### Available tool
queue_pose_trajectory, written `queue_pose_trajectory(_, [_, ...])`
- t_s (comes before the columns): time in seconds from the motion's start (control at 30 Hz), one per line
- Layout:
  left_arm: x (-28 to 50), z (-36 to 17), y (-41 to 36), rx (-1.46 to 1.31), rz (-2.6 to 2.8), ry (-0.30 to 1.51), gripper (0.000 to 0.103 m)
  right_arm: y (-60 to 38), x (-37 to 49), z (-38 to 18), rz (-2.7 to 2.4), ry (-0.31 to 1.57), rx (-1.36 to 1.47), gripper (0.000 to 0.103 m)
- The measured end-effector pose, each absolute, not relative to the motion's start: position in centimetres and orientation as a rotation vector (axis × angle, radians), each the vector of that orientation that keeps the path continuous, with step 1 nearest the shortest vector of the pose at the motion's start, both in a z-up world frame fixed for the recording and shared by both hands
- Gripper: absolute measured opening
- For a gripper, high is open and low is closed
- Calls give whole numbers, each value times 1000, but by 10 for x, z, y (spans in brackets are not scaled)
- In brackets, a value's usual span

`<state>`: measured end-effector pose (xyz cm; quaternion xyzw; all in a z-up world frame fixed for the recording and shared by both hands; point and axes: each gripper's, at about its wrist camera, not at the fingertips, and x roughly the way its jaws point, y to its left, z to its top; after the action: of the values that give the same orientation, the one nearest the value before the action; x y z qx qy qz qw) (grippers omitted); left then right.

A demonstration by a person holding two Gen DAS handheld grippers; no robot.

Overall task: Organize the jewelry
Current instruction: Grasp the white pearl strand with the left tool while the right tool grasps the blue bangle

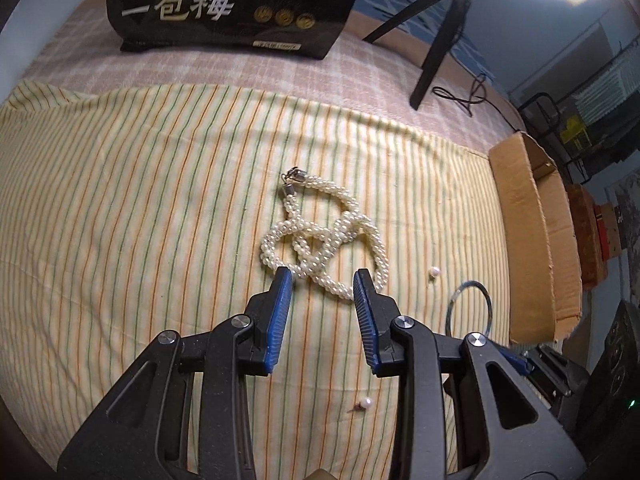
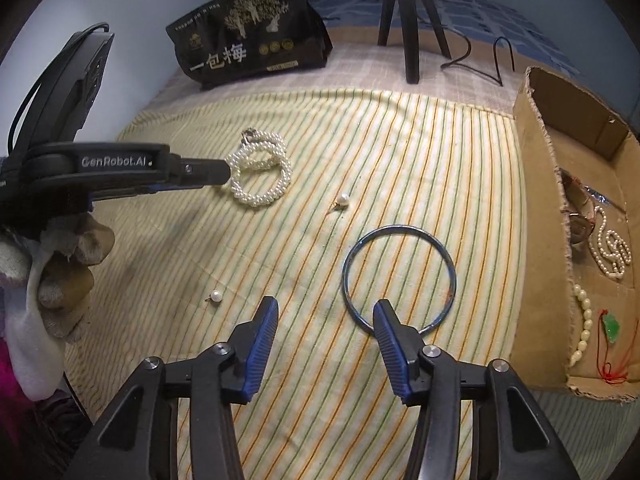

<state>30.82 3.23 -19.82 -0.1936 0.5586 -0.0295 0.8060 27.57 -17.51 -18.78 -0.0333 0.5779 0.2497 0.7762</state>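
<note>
A coiled white pearl necklace (image 1: 320,236) with a metal clasp lies on the striped cloth. My left gripper (image 1: 323,278) is open, its blue pads either side of the necklace's near loop. The right wrist view shows the necklace (image 2: 260,176) with the left gripper's tip at its left side. A blue metal bangle (image 2: 399,276) lies flat on the cloth. My right gripper (image 2: 326,308) is open and empty, its right finger at the bangle's near rim. Two loose pearl earrings (image 2: 342,200) (image 2: 216,295) lie on the cloth.
A cardboard box (image 2: 536,216) at the right holds pearl strands, a green pendant on red cord and other pieces. A black snack bag (image 2: 248,48) stands at the back. Black tripod legs (image 2: 412,32) and a cable are behind the cloth.
</note>
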Motion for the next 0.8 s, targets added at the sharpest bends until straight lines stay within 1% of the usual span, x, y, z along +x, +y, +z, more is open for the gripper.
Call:
queue_pose_trajectory(0.2, [320, -208, 33, -445, -44, 1212, 32, -171, 280, -193, 523, 1255, -89, 47])
queue_pose_trajectory(0.47, [330, -212, 28, -373, -8, 1213, 32, -168, 287, -200, 491, 1271, -104, 41])
queue_pose_trajectory(0.8, [331, -197, 24, -291, 8, 1186, 31, -166, 291, -203, 486, 1275, -93, 38])
